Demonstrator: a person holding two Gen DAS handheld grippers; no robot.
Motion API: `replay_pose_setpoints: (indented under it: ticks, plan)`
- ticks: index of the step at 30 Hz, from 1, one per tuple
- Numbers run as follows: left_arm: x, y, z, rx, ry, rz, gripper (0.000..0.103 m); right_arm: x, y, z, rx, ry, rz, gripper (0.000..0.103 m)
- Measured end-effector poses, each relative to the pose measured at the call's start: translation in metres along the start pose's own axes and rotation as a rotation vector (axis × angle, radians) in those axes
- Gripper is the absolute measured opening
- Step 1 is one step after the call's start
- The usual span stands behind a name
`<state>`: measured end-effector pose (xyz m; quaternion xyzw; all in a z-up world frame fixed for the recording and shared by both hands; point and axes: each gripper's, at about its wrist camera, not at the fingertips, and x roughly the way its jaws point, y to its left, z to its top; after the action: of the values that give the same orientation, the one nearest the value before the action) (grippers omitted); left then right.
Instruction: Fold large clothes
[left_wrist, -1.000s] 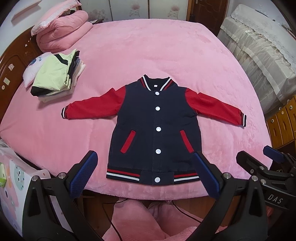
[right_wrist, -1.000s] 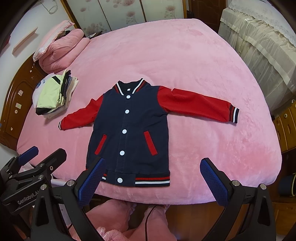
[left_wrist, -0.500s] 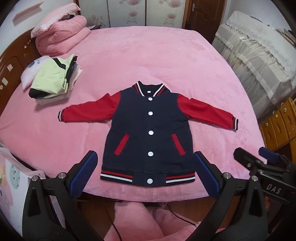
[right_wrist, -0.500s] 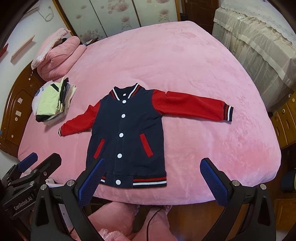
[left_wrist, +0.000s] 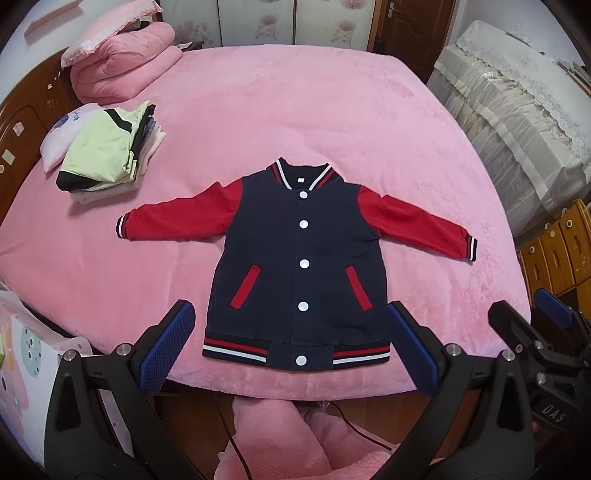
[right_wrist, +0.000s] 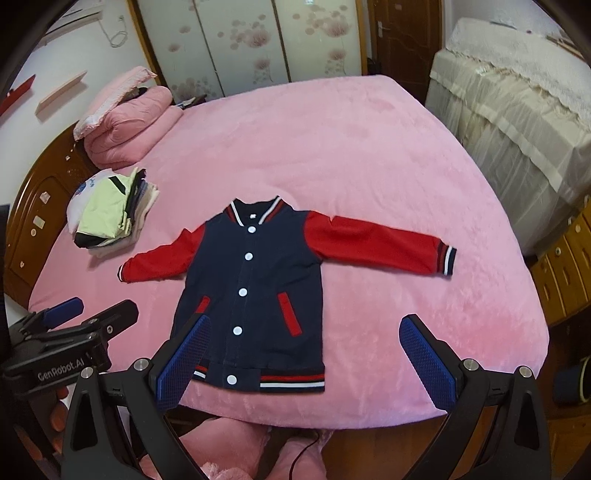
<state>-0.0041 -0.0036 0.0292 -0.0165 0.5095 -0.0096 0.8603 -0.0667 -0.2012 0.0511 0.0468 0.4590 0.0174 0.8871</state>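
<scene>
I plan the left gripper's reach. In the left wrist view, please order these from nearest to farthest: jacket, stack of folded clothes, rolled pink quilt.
1. Jacket: flat on the bed, just ahead of the left gripper.
2. Stack of folded clothes: farther back, left.
3. Rolled pink quilt: far left corner, by the headboard.

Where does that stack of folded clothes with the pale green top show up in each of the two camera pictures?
Left wrist view: the stack of folded clothes lies upper left on the pink bed, beyond the jacket's red sleeve.
Right wrist view: the stack lies at middle left, again past that sleeve.
Shared landmark: the rolled pink quilt just behind the stack.
</scene>
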Motion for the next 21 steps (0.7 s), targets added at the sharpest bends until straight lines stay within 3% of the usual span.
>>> replay_pose_setpoints:
  ticks: [7,13,21]
  plan:
    - [-0.007,0.017,-0.005,-0.051,-0.004,-0.025,0.101,-0.014,0.013,0.001,-0.04,-0.051,-0.007,0.103]
    - [-0.003,0.039,-0.013,-0.127,0.026,-0.047,0.101,-0.01,0.025,0.006,-0.073,-0.024,0.014,0.103]
    - [0.012,0.082,-0.006,-0.224,0.039,-0.043,0.101,0.003,0.07,0.02,-0.202,-0.006,0.043,0.103]
